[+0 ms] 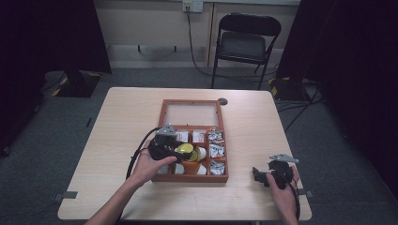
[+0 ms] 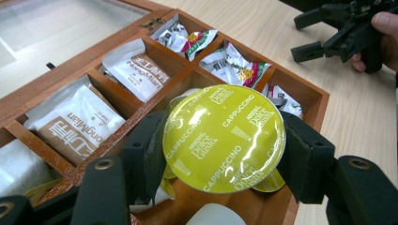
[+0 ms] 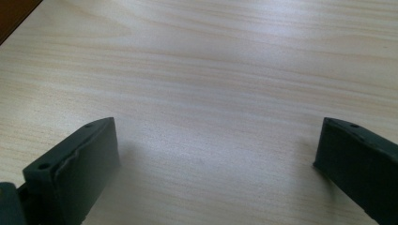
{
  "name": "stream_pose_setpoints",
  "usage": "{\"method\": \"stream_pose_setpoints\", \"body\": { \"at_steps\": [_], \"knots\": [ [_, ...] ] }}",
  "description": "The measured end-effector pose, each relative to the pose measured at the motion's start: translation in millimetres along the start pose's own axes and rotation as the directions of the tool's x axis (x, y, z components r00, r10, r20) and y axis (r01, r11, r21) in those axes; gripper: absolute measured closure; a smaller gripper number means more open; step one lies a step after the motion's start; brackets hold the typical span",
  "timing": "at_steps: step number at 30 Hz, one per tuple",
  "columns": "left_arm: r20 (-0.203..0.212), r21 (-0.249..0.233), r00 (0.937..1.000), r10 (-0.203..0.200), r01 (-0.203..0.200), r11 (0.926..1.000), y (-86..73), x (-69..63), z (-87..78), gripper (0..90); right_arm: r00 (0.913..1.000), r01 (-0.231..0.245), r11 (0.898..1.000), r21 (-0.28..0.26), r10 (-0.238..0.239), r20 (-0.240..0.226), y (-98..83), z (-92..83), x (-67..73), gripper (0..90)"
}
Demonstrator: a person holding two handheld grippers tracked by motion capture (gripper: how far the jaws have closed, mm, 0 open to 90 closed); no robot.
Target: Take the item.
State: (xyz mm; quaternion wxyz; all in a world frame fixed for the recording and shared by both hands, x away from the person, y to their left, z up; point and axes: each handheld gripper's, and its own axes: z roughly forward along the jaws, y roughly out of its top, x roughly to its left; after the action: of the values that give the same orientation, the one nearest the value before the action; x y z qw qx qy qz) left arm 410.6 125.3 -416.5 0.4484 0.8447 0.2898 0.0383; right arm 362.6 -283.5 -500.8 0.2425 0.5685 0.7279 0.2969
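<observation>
My left gripper [image 2: 220, 150] is shut on a coffee capsule with a yellow-green foil lid [image 2: 224, 137] printed "Cappuccino", and holds it just above the wooden compartment box [image 1: 164, 114]. In the high view that gripper [image 1: 179, 151] hovers over the box's front middle compartments with the yellow capsule [image 1: 184, 149] in its jaws. More capsules [image 2: 270, 183] lie in the compartment below it. My right gripper [image 3: 216, 154] stands open over bare table, nothing between its jaws. It rests at the front right of the table [image 1: 259, 174], well apart from the box.
The box's glass lid [image 1: 191, 114] lies open toward the far side. Brown-and-white tea sachets [image 2: 77, 123] and foil snack packets [image 2: 230, 63] fill other compartments. A black folding chair [image 1: 245, 42] stands beyond the table. Bare tabletop [image 1: 122, 122] lies left and right of the box.
</observation>
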Motion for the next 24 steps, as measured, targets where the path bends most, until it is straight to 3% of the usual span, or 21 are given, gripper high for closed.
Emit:
{"method": "stream_pose_setpoints", "body": {
  "at_steps": [9, 21, 24],
  "knots": [
    [-0.015, 0.0, 0.9999, 0.0, 0.0, 1.0, 0.2, 0.5, -2.7, 38.9, 1.0, 0.0, 1.0, 0.0, 0.0, 0.0, 0.0, 0.0, 0.0, 0.0],
    [-0.003, -0.042, 1.0, -0.001, 0.0, 0.9991, 2.1, 1.2, -13.9, 38.9, 1.0, 0.0, 1.0, 0.0, 0.0, 0.0, 0.0, 0.0, 0.0, 0.0],
    [-0.015, -0.045, 0.9999, -0.003, 0.002, 0.999, 2.1, 1.9, -17.4, 39.0, 1.0, 0.0, 1.0, 0.0, 0.0, 0.0, 0.0, 0.0, 0.0, 0.0]
  ]
}}
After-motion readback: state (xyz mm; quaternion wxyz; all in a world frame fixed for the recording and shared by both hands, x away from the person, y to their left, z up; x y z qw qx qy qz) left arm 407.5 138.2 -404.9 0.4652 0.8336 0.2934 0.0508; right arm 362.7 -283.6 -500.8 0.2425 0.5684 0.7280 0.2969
